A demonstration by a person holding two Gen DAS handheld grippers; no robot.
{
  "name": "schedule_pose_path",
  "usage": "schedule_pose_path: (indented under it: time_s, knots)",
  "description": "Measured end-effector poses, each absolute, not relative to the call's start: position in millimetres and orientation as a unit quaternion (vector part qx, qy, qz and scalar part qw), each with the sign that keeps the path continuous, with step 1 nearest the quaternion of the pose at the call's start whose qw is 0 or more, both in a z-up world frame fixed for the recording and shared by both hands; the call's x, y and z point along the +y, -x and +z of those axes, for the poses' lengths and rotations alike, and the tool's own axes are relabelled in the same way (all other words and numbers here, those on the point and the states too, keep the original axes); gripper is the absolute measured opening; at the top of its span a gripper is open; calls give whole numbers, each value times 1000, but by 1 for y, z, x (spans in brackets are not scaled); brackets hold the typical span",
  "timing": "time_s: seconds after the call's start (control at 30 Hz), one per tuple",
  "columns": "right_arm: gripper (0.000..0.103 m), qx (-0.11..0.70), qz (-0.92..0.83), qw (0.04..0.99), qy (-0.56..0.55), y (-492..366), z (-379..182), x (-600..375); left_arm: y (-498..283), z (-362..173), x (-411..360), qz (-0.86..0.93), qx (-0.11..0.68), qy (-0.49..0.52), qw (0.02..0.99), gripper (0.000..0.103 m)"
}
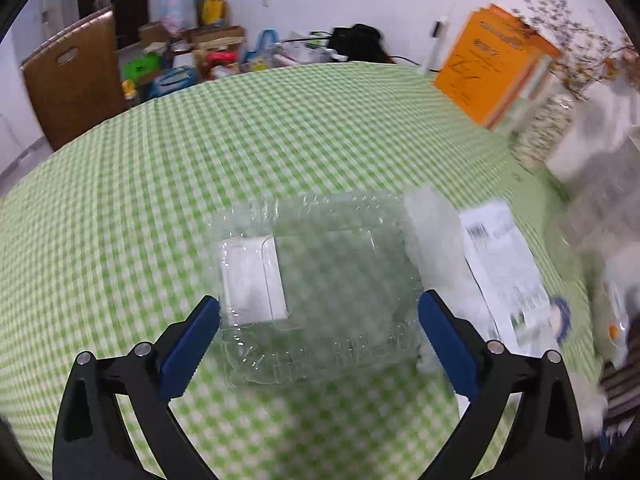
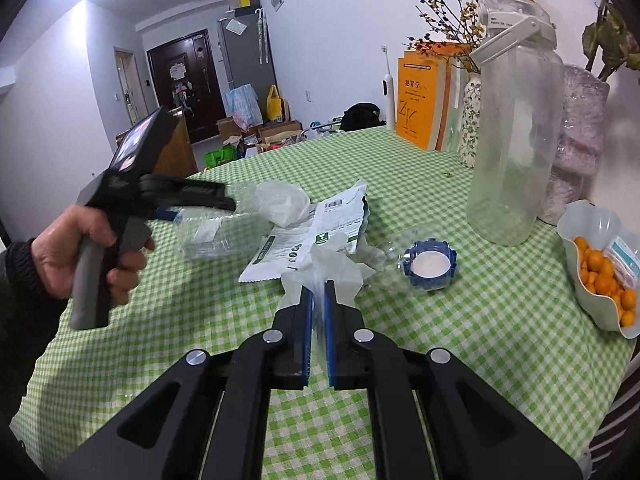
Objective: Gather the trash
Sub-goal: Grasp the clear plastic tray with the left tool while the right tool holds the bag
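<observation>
Left gripper [image 1: 319, 340]: fingers wide, straddling clamshell [image 1: 320, 284], not pressing it.
Right gripper [image 2: 318, 300]: fingers narrow, pinching tissue [image 2: 332, 266].
Clamshell: on table [image 1: 280, 140], beside wrapper [image 1: 508, 272].

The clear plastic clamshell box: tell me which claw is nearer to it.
Left. The left claw stands open around the clear plastic clamshell box, one finger on each side. The right claw is apart from it, shut on a thin plastic bag.
</observation>
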State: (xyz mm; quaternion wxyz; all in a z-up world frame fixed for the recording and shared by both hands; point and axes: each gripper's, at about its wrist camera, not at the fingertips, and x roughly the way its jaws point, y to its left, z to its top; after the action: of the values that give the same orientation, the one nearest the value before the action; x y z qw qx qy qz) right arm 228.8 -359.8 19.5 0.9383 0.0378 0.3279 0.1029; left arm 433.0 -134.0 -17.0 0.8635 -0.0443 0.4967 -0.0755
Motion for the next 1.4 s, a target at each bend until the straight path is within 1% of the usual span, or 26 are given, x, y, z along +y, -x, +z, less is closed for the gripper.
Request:
schedule_pose_path:
  time_s: [0.07, 0.1, 0.13, 0.2, 0.23, 0.27, 0.37, 0.4, 0.43, 0.5, 0.57, 0.6, 0.63, 0.67, 0.7, 0.77, 0.8, 0.87, 0.97, 1.1, 1.17, 1.2, 1.27, 1.4]
  knots:
    - [6, 327, 103, 938, -42, -226, 20, -360, -417, -16, -129, -89, 491, 39, 866, 82]
    - [6, 327, 104, 938, -43, -225, 20, -359, -402, -13, -122, -99, 490, 44, 865, 66]
    - [6, 326, 105, 939, -44, -223, 21, -359, -395, -12, -119, -106, 493, 48, 862, 44]
    - [6, 324, 108, 939, -46, -217, 22, -356, -377, -12, -110, -132, 499, 67, 854, 18]
    - [6, 323, 111, 939, -48, -215, 22, -354, -368, -12, -109, -137, 496, 62, 855, 0]
    - [6, 323, 112, 939, -47, -214, 23, -352, -359, -11, -109, -136, 494, 55, 857, 0]
    - [6, 315, 115, 941, -40, -204, 28, -348, -337, -5, -108, -193, 508, 89, 835, 0]
    - [6, 313, 114, 942, -38, -201, 29, -348, -331, 3, -111, -230, 505, 82, 828, 5]
    - [6, 313, 112, 943, -38, -199, 30, -349, -325, 11, -114, -250, 493, 58, 831, 43]
    - [6, 313, 105, 943, -39, -195, 33, -353, -321, 27, -116, -253, 447, -4, 858, 93]
    - [6, 312, 100, 944, -38, -192, 35, -356, -330, 37, -115, -268, 400, -51, 875, 92]
    - [6, 311, 97, 945, -35, -190, 37, -357, -334, 36, -113, -289, 394, -74, 870, 94]
    - [6, 309, 94, 946, -33, -189, 38, -359, -344, 35, -114, -310, 384, -114, 862, 96]
    - [6, 308, 91, 946, -31, -187, 40, -360, -354, 34, -115, -318, 372, -144, 860, 96]
    - [6, 308, 89, 947, -30, -185, 40, -362, -367, 29, -115, -323, 351, -198, 856, 96]
    - [6, 308, 80, 947, -27, -182, 41, -365, -389, 22, -118, -324, 344, -254, 844, 96]
    - [6, 311, 75, 947, -27, -182, 40, -368, -408, 17, -119, -315, 353, -270, 839, 96]
    - [6, 316, 68, 946, -28, -184, 36, -371, -444, 10, -122, -314, 388, -261, 826, 96]
    - [6, 328, 57, 942, -29, -193, 29, -375, -471, 3, -121, -357, 440, -235, 790, 96]
    - [6, 336, 55, 940, -25, -205, 23, -375, -480, -16, -134, -403, 443, -273, 752, 96]
    - [6, 336, 56, 940, -24, -211, 23, -373, -476, -24, -138, -394, 429, -290, 759, 96]
    - [6, 336, 57, 940, -25, -213, 22, -372, -478, -27, -141, -398, 431, -290, 756, 96]
    - [6, 335, 59, 940, -25, -217, 22, -369, -479, -37, -142, -405, 460, -272, 741, 96]
    - [6, 340, 71, 938, -25, -224, 16, -359, -471, -51, -140, -379, 453, -284, 756, 96]
